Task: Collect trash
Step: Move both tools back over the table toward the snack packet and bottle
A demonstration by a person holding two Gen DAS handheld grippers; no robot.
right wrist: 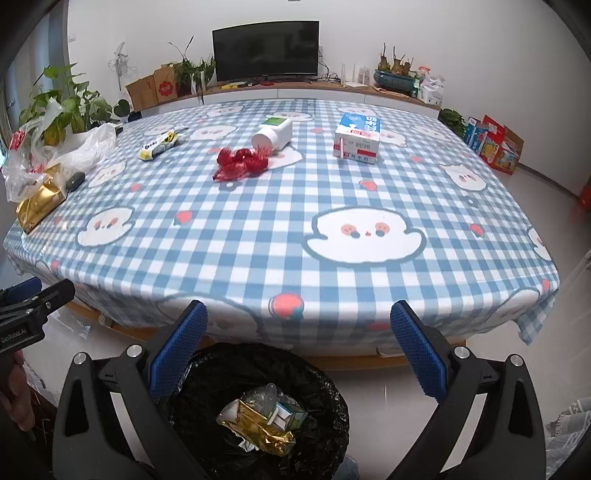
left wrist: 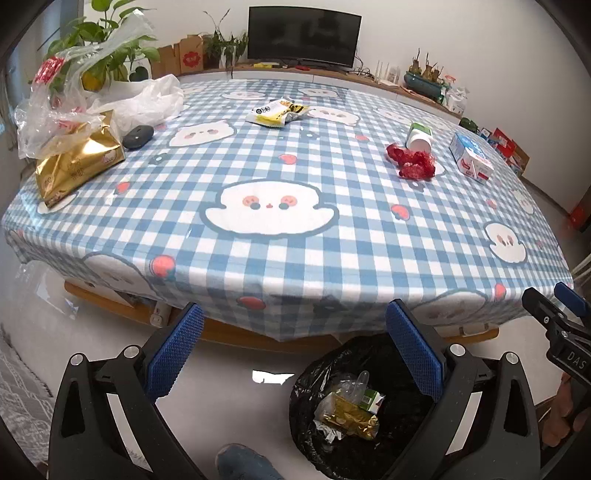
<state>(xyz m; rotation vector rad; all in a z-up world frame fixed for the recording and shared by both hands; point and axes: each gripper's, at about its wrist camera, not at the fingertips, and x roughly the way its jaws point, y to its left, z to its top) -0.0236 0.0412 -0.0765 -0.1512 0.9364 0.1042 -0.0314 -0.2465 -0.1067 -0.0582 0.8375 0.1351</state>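
Observation:
A black-lined trash bin stands on the floor in front of the table, with a gold wrapper and a small carton inside. On the checked tablecloth lie a red crumpled wrapper, a tipped white bottle, a blue-white milk carton and a yellow snack packet. My left gripper is open and empty above the bin's left side. My right gripper is open and empty above the bin.
A gold bag, clear and white plastic bags, and a dark oval object sit at the table's left. Potted plants, a TV and boxes line the far wall. The right gripper shows at the left view's edge.

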